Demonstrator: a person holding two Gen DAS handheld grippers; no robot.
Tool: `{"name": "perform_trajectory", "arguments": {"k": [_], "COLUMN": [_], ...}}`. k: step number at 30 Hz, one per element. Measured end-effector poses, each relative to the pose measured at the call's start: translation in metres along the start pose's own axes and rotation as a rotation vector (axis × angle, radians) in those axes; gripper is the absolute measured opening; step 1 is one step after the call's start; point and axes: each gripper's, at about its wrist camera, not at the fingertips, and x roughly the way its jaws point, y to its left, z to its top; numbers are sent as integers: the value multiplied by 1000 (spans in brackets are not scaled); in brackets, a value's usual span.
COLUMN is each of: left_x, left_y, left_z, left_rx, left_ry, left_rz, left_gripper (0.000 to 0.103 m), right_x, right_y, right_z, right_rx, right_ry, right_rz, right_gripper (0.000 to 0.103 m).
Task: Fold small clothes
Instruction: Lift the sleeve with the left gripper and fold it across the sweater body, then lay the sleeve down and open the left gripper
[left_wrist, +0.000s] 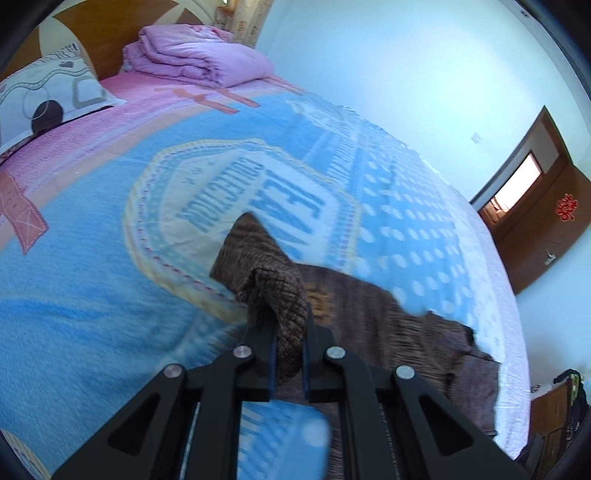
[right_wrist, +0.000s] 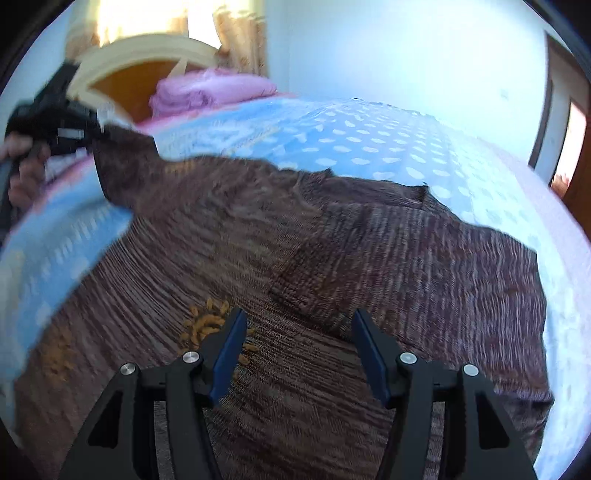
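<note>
A brown knit sweater (right_wrist: 332, 240) with orange lettering (right_wrist: 210, 321) lies spread on a blue patterned bedspread (left_wrist: 92, 295). My left gripper (left_wrist: 290, 332) is shut on a bunched sleeve of the sweater (left_wrist: 266, 273) and holds it lifted off the bed. From the right wrist view the left gripper (right_wrist: 79, 127) shows at the far left, a hand on it, with the sleeve stretched up to it. My right gripper (right_wrist: 297, 328) stands open just above the sweater's body, nothing between its fingers.
A folded purple quilt (left_wrist: 199, 55) and a patterned pillow (left_wrist: 48, 96) sit at the head of the bed by a wooden headboard (left_wrist: 107, 44). A brown door (left_wrist: 539, 221) stands at the right, past the bed's edge.
</note>
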Motion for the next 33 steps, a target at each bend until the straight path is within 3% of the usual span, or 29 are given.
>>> {"name": "perform_trajectory", "arguments": {"k": [14, 25, 33], "left_x": [-13, -7, -3], "left_y": [-58, -112, -148], "left_z": [-10, -22, -35], "left_rx": [-29, -45, -50], "left_ry": [35, 67, 89], "left_rz": [-121, -193, -243], "left_gripper": [10, 10, 10], "right_x": [-81, -117, -121], "right_y": [-28, -47, -47], "right_z": [-32, -67, -86], "right_rx": [30, 24, 17], "right_ry": [-62, -72, -53], "right_rz": [27, -2, 10], "right_gripper": [63, 63, 64]}}
